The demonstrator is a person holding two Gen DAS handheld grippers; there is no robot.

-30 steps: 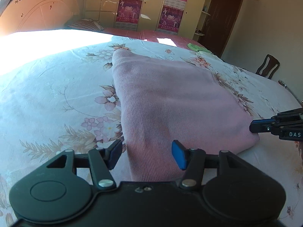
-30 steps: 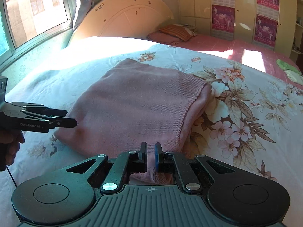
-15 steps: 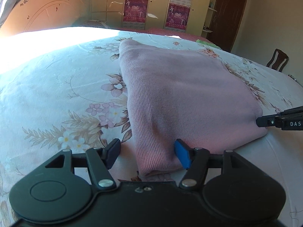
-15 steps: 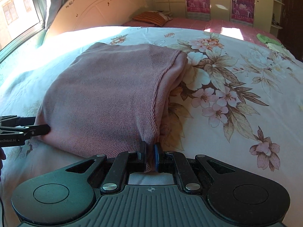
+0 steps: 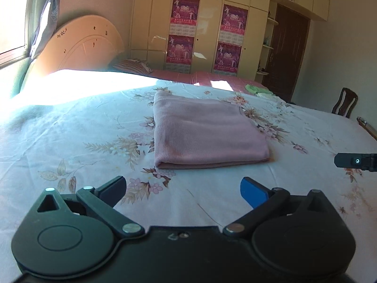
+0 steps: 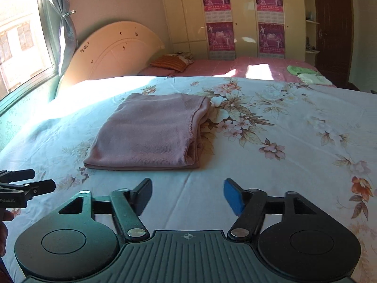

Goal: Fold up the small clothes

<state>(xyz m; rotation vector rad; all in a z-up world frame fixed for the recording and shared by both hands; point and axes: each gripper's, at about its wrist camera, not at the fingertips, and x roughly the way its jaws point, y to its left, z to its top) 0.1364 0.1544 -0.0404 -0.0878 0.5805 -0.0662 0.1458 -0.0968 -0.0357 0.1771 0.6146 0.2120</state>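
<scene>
Right gripper (image 5: 355,161) pokes in at the right edge of the left wrist view, mostly cut off; left gripper (image 6: 28,184) likewise clipped at the left edge of the right wrist view. Poster (image 6: 220,15) print too small to read; sunlit sheet (image 5: 77,82) upper left blown out

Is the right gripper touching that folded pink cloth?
Apart. In the right wrist view the opening right gripper has bare bedsheet between it and the pink cloth.
</scene>
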